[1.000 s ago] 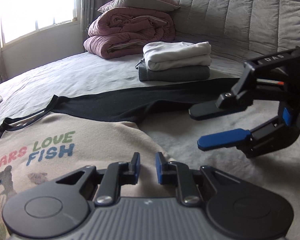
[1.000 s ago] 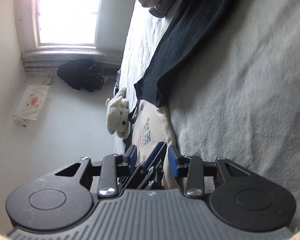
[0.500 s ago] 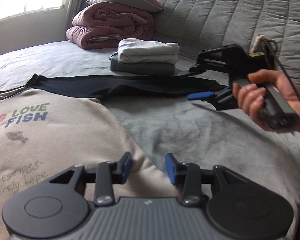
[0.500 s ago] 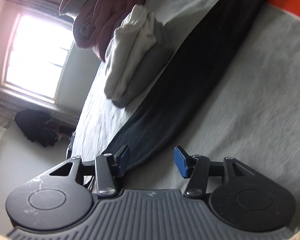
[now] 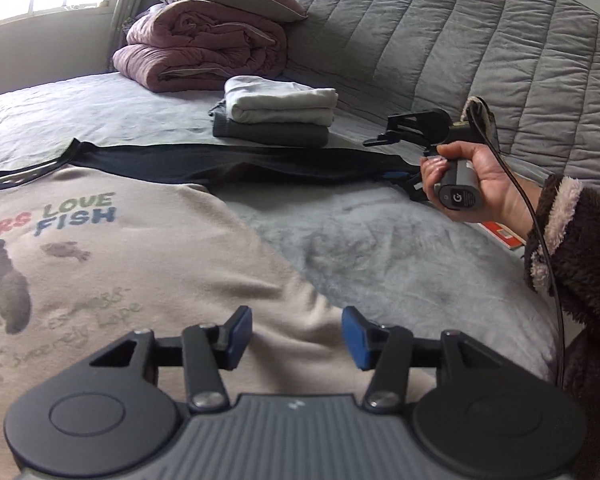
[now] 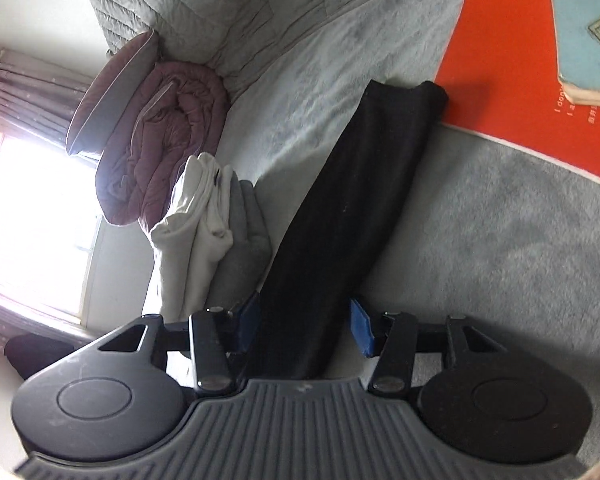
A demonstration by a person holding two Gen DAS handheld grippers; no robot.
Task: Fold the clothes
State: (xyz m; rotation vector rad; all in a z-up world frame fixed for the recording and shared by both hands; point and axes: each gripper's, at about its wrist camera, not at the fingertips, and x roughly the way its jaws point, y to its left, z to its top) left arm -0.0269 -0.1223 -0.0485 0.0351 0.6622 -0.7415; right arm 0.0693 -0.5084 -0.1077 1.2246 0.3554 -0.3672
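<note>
A beige sweatshirt (image 5: 140, 264) printed "LOVE FISH" lies flat on the grey bed, its black sleeve (image 5: 240, 162) stretched out to the right. My left gripper (image 5: 296, 334) hovers over the shirt's lower body; its jaws are opening and nothing is pinched between them. A hand (image 5: 480, 184) holds my right gripper (image 5: 384, 159) at the sleeve's far end. In the right wrist view the black sleeve (image 6: 360, 208) runs between the jaws of the right gripper (image 6: 304, 326), which stand open with the blue pads not pressing the cloth.
A folded white garment (image 5: 280, 100) sits on a folded grey one (image 5: 272, 134) just behind the sleeve. A rolled pink quilt (image 5: 204, 56) with a pillow lies by the quilted headboard (image 5: 440, 40). An orange book (image 6: 512, 52) and a blue book (image 6: 588, 40) lie near the cuff.
My left gripper's jaws have spread and it has shifted right over the shirt. The right gripper has swung away from the shirt to the sleeve's far end, which now lies between its jaws.
</note>
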